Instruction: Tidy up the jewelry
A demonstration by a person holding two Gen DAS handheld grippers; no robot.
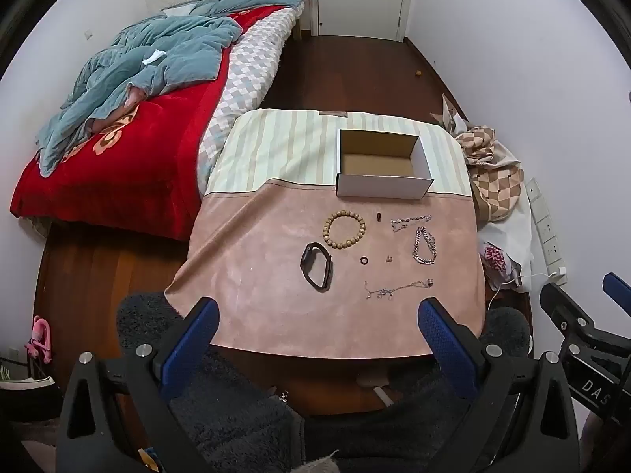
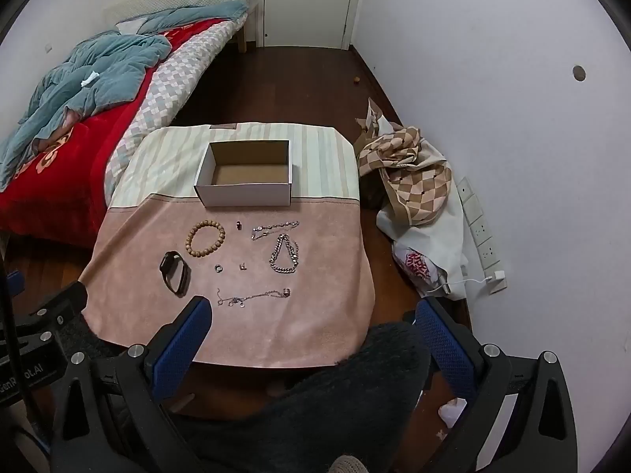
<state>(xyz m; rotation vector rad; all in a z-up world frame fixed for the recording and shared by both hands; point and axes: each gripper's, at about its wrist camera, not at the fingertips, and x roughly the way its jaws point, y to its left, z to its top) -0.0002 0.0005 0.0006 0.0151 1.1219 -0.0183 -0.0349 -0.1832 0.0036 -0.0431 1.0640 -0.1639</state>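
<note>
Fingers (image 1: pixel 449 349) on your left gripper (image 1: pixel 317 339) spread wide, empty, short of the table (image 1: pixel 256 276); bead bracelet (image 1: pixel 344 228) and watch (image 1: pixel 316 265) lie before the box (image 1: pixel 384 185). Right view: your right gripper (image 2: pixel 311 339) gapes too, thin chain (image 2: pixel 252 297) nearest, thick chain (image 2: pixel 284 254) beyond.

Cardboard box (image 1: pixel 381 169), matt white outside and raw brown inside, on a matt, suede-like cloth (image 1: pixel 276 299). At 7 o'clock of the box, a bracelet (image 1: pixel 344 228) of dull wooden beads; at 5 o'clock, a shiny metal chain (image 1: pixel 424 245). Finger pads (image 1: pixel 447 345): blue, dimpled.
</note>
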